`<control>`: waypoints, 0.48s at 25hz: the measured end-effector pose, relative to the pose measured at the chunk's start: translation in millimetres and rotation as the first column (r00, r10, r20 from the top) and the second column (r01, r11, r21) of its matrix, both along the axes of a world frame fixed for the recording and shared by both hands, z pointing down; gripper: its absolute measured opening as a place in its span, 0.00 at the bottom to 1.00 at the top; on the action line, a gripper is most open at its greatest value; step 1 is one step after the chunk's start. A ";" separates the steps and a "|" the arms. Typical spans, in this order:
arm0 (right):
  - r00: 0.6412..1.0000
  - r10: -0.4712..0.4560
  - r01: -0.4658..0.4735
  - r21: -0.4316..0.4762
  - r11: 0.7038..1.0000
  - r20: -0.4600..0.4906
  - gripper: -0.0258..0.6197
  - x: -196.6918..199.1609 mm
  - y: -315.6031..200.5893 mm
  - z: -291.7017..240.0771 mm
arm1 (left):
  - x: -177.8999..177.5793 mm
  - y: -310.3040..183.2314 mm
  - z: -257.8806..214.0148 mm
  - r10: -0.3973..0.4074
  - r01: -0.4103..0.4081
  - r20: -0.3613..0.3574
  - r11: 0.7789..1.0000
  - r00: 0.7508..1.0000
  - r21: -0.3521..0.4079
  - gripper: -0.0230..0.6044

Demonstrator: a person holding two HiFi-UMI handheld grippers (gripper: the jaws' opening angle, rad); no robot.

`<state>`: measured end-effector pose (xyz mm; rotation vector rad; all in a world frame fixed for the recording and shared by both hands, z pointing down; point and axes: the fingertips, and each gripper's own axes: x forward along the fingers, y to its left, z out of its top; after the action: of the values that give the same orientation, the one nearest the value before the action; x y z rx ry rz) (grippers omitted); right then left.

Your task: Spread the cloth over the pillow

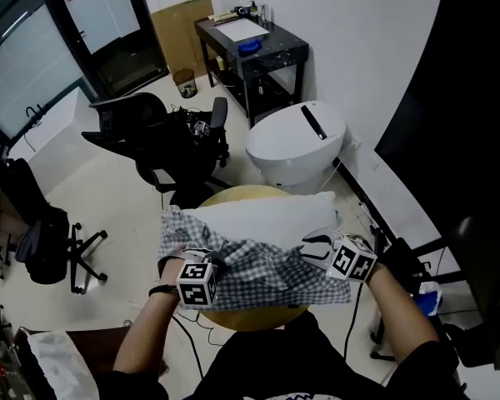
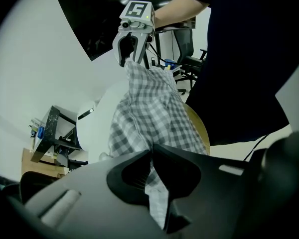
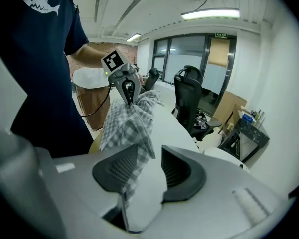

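A white pillow (image 1: 262,217) lies on a round wooden table (image 1: 252,317). A grey-and-white checked cloth (image 1: 267,272) covers the pillow's near half in folds. My left gripper (image 1: 193,262) is at the cloth's left end and is shut on a bunched edge; in the left gripper view the cloth (image 2: 149,113) runs into the closed jaws of the left gripper (image 2: 152,153). My right gripper (image 1: 321,247) is at the cloth's right end. Its jaws stand open in the right gripper view (image 3: 157,156), with a cloth corner (image 3: 127,128) hanging loose by the left pad and pillow showing in the gap.
A black office chair (image 1: 162,136) and a white rounded bin (image 1: 296,144) stand just beyond the table. A black side table (image 1: 254,48) is at the far wall. Another chair (image 1: 42,232) is at the left, a black panel (image 1: 467,98) at the right.
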<state>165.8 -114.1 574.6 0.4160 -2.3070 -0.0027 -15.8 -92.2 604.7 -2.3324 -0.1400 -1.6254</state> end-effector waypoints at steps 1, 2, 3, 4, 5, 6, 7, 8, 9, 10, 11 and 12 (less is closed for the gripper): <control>1.000 -0.007 0.007 -0.003 1.000 0.000 0.29 -2.3 -1.3 1.7 | 0.4 0.2 -2.7 0.001 -0.001 -0.004 1.000 1.000 0.001 0.04; 1.000 -0.014 0.014 -0.007 1.000 -0.002 0.29 -4.5 -2.2 3.4 | 0.7 0.0 -5.9 0.002 -0.002 -0.008 1.000 1.000 0.007 0.04; 1.000 -0.022 0.022 -0.010 1.000 -0.005 0.29 -6.6 -2.9 5.1 | 1.1 -0.4 -9.5 0.003 -0.002 -0.014 1.000 1.000 0.016 0.04; 1.000 -0.027 0.027 -0.012 1.000 -0.009 0.29 -8.1 -3.4 7.0 | 1.6 -0.7 -13.6 0.003 -0.002 -0.020 1.000 1.000 0.025 0.04; 1.000 -0.029 0.029 -0.012 1.000 -0.011 0.29 -9.0 -4.1 8.6 | 2.2 -1.1 -17.6 0.002 -0.001 -0.027 0.999 1.000 0.035 0.04; 1.000 -0.028 0.028 -0.007 1.000 -0.010 0.27 -9.3 -4.8 9.6 | 2.8 -1.8 -21.6 0.001 0.001 -0.033 0.999 0.999 0.044 0.04; 1.000 -0.025 0.025 -0.002 1.000 -0.006 0.22 -9.2 -5.3 9.8 | 3.6 -2.9 -25.7 0.000 0.002 -0.037 0.999 0.999 0.054 0.04; 1.000 -0.022 0.022 0.002 1.000 0.001 0.13 -8.9 -5.1 9.4 | 4.4 -4.6 -30.1 0.000 0.003 -0.041 0.998 0.999 0.066 0.04; 1.000 -0.017 0.017 0.005 1.000 0.008 0.07 -7.8 -4.5 8.5 | 5.0 -7.0 -34.7 0.000 0.004 -0.045 0.997 0.999 0.079 0.04; 1.000 -0.009 0.009 0.012 1.000 0.012 0.06 -5.4 -4.3 7.1 | 5.8 -10.1 -39.5 -0.001 0.006 -0.048 0.996 0.999 0.093 0.04; 1.000 0.001 -0.002 0.024 1.000 0.015 0.06 -1.6 -5.0 5.1 | 7.0 -14.1 -44.5 -0.001 0.007 -0.053 0.994 0.999 0.107 0.04; 1.000 0.014 -0.014 0.039 0.999 0.019 0.06 3.6 -6.6 2.2 | 8.9 -18.7 -49.6 0.000 0.007 -0.058 0.993 0.998 0.121 0.04</control>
<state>169.4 -120.6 576.8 0.4538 -2.3255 -0.0374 -6.8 -110.8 555.0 -2.2855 -0.0232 -1.5222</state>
